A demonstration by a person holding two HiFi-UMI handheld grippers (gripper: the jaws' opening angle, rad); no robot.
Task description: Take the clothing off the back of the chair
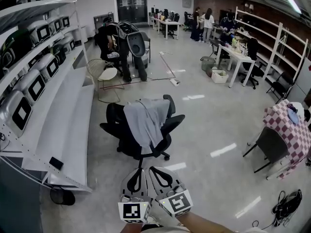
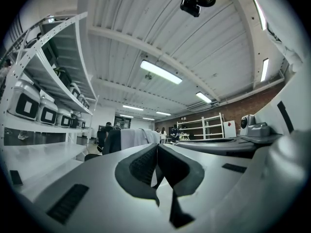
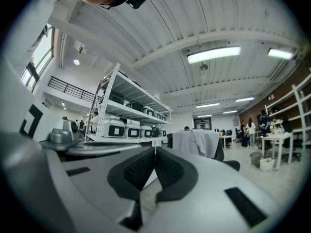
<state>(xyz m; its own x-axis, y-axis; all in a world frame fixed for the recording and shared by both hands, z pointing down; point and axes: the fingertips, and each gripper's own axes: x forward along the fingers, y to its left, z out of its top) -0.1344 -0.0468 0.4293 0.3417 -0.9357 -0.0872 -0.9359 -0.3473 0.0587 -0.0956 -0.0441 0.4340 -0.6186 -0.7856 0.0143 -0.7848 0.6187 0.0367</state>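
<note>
Down at the bottom of the head view, both grippers sit side by side, pointing level across the room. Left gripper (image 1: 139, 171) first: its own view shows the dark pads pressed tip to tip (image 2: 157, 145), nothing caught in there. Right gripper (image 3: 155, 148) tells the same story, jaws closed together and empty, just beside its partner (image 1: 154, 171). Their marker cubes (image 1: 134, 210) are almost touching.

Ahead of them, apart from both tips, stands the black office chair (image 1: 114, 123) on the pale floor (image 1: 209, 125). And there's the clothing (image 1: 146, 120), a light grey garment draped over the chair's back and hanging down over the seat; shirt or light jacket, hard to say from this angle. It shows past the left jaws (image 2: 133, 137) and off to the right of the right jaws (image 3: 197, 142), untouched.

White shelving (image 1: 63, 106) runs along the left. Far right, a table under a checked cloth (image 1: 286, 125) with a grey chair (image 1: 269, 144) just beside it.
</note>
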